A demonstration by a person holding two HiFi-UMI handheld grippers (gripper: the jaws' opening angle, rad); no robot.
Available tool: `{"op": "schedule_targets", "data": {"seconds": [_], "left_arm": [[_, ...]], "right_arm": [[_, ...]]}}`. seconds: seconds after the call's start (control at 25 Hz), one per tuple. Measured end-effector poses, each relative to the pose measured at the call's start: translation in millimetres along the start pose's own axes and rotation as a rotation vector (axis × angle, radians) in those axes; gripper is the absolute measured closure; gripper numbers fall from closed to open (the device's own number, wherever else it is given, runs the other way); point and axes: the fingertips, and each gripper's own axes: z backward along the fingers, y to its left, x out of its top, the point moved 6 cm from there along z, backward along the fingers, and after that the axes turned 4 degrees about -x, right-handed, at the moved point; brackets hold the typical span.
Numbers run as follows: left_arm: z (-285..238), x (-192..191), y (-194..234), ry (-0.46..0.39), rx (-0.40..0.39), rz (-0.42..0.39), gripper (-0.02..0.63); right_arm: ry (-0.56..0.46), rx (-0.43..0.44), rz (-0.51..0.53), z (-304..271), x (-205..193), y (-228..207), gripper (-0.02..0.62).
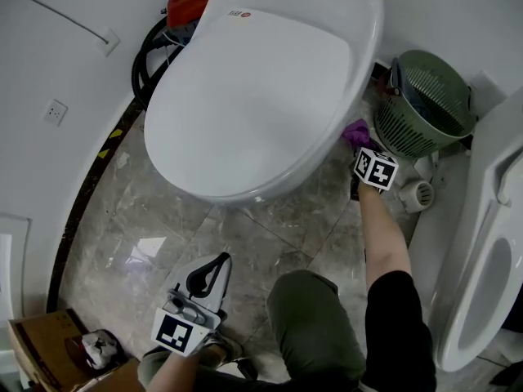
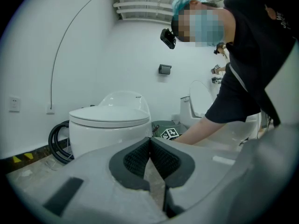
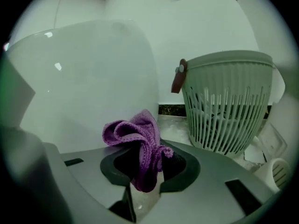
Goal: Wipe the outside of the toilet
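Two toilets [image 1: 261,96] [image 1: 482,284], one basket [image 1: 425,109], one cloth [image 3: 138,139] in right claw [image 3: 147,164]

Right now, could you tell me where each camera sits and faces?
Head view: on the person's head, facing steeply down at the toilet; both forearms, left tool and right tool show.
Left gripper view: on the left tool, low, facing the toilet's side; its shut, empty jaws and the person's torso show.
Right gripper view: on the right tool, facing toilet and green basket; jaws clamp the purple cloth.
Shared: head and right gripper views both show cloth and basket.
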Motion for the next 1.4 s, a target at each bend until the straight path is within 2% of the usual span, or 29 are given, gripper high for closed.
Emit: {"op": "schedule_targets", "data": {"seconds": [0.16,0.36,0.64,0.8,0.88,0.96,1.16,1.28,1.4], "left_arm": [[1.2,4.3,0.9,-0.011,0.013,0.003,0.598],[9.3,14.3,11.4,-0.051,0.043,0.013,0.598],[29.3,39.4,28.2,-0.103,0.073,0.042,0.598],[51.8,55.1,59.1,-0.105,0.142,-0.046,0.598],[60.1,66.0,82.1,-0.143,0.180,-0.100,0.598],[65.5,73.4,104.5,-0.191,0.203,-0.121,0.598],[60.5,71.0,132.9,-0.293,0.182,-0.031,0.598],[48.0,68.7,134.7,-0.259,0.153,-0.065,0.600],[52.1,62.6,142.0,-0.221,0.203,-0.015,0.603]], "right_arm": [[-0.008,-0.019,-0.134,6.3,-10.5,-13.0,0.491],[-0.047,0.010,-0.167,31.3,-25.8,-12.6,0.491],[-0.152,0.143,-0.046,101.2,-15.4,33.6,0.491],[-0.205,0.225,-0.042,155.7,-17.3,78.9,0.491],[-0.232,0.254,-0.032,183.0,-16.5,105.9,0.491],[-0.273,0.266,0.002,211.4,-10.2,131.3,0.491],[-0.336,0.283,0.119,284.7,25.9,180.2,0.491],[-0.345,0.301,0.139,313.6,53.8,200.4,0.491],[-0.344,0.299,0.110,332.2,77.2,214.4,0.491]]}}
